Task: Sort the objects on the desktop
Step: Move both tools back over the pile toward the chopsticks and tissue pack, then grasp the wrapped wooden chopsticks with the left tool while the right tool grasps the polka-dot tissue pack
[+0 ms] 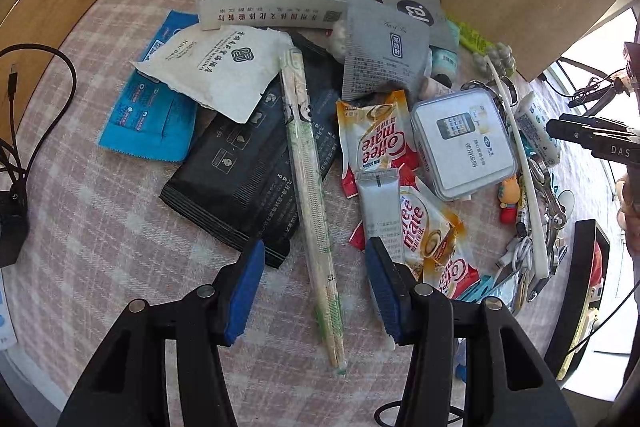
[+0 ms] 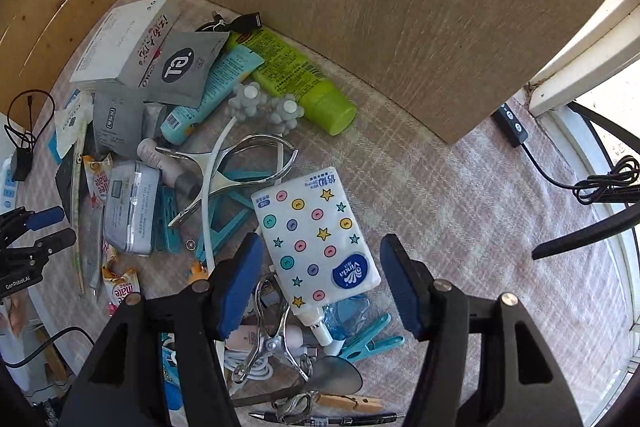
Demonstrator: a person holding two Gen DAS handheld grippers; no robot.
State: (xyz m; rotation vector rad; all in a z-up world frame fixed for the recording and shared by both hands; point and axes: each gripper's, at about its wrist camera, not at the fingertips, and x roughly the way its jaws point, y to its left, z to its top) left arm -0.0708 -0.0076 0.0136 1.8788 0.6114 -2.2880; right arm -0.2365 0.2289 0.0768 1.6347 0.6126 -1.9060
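Hovering over the cluttered counter [image 1: 100,227], we hold the left tool [image 1: 316,287] partly open, empty, straddling the wrapped chopsticks [image 1: 308,183]. Our right tool [image 2: 320,287] gapes wide around the tissue pack [image 2: 316,239], pads clear of it, nothing gripped.

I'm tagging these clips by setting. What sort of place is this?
Probably a home desk or table by a window: a checked cloth piled with household clutter, such as a tissue pack and a lotion tube, and a window frame.
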